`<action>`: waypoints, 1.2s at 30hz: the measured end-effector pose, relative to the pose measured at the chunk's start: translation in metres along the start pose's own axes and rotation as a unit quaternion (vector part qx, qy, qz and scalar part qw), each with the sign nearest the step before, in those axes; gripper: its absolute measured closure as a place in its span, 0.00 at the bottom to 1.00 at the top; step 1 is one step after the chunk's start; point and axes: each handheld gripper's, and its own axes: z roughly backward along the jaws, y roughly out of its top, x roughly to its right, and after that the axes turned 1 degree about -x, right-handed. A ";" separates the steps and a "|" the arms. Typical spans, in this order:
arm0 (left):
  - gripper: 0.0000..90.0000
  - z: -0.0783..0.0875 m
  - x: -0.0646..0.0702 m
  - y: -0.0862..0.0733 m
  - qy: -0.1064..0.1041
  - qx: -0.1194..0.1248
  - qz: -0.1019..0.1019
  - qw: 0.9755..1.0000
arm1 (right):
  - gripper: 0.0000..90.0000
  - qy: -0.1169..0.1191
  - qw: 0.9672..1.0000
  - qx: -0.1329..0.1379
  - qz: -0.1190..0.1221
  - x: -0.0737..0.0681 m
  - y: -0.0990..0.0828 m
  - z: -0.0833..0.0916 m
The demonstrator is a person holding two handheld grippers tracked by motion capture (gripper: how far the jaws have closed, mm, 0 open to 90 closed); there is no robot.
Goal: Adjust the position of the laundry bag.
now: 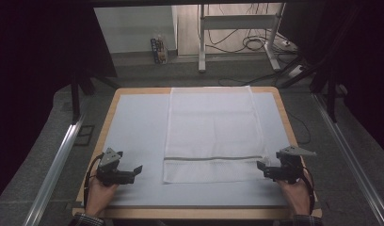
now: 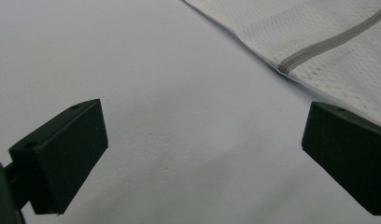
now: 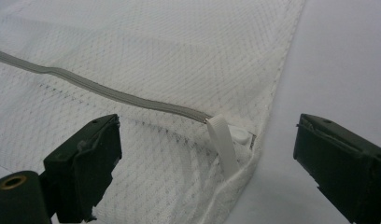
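A white mesh bag (image 1: 211, 127) lies flat down the middle of the table, with a grey zip (image 1: 213, 158) running across it near its front end. My left gripper (image 1: 136, 169) rests on the pale sheet left of the bag, jaws wide open. In the left gripper view its jaws (image 2: 202, 154) frame bare sheet, and the bag's corner (image 2: 319, 23) lies beyond. My right gripper (image 1: 261, 166) sits at the bag's front right corner, open. In the right gripper view its jaws (image 3: 207, 133) straddle the zip's end, where a white pull tab (image 3: 223, 144) lies on the mesh, untouched.
A pale sheet (image 1: 133, 122) covers the wooden table (image 1: 110, 108). Metal rails (image 1: 56, 167) run along both sides on the grey floor. Behind the table stand a white frame (image 1: 237, 21), loose cables (image 1: 253, 42) and small bottles (image 1: 158, 47).
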 end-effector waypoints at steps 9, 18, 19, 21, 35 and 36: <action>0.01 -0.004 0.001 0.004 -0.003 -0.024 0.027 0.999 | 0.07 -0.011 1.000 0.000 0.005 -0.004 0.001 -0.002; 0.01 -0.015 0.014 0.015 -0.004 -0.035 0.013 0.999 | 0.03 -0.026 1.000 0.003 -0.001 -0.010 0.004 -0.008; 0.01 -0.016 0.014 0.016 -0.006 -0.034 0.013 0.999 | 0.03 -0.024 1.000 0.004 -0.004 -0.010 0.005 -0.009; 0.01 -0.017 0.015 0.018 -0.010 -0.028 0.014 0.999 | 0.03 -0.022 1.000 0.003 -0.006 -0.011 0.005 -0.009; 0.23 -0.039 0.020 0.039 0.000 -0.035 0.013 0.999 | 0.26 -0.020 0.999 -0.036 -0.023 -0.011 0.013 -0.010; 0.24 -0.045 0.023 0.044 -0.002 -0.042 0.007 0.999 | 0.31 -0.027 0.999 -0.035 -0.020 -0.010 0.015 -0.008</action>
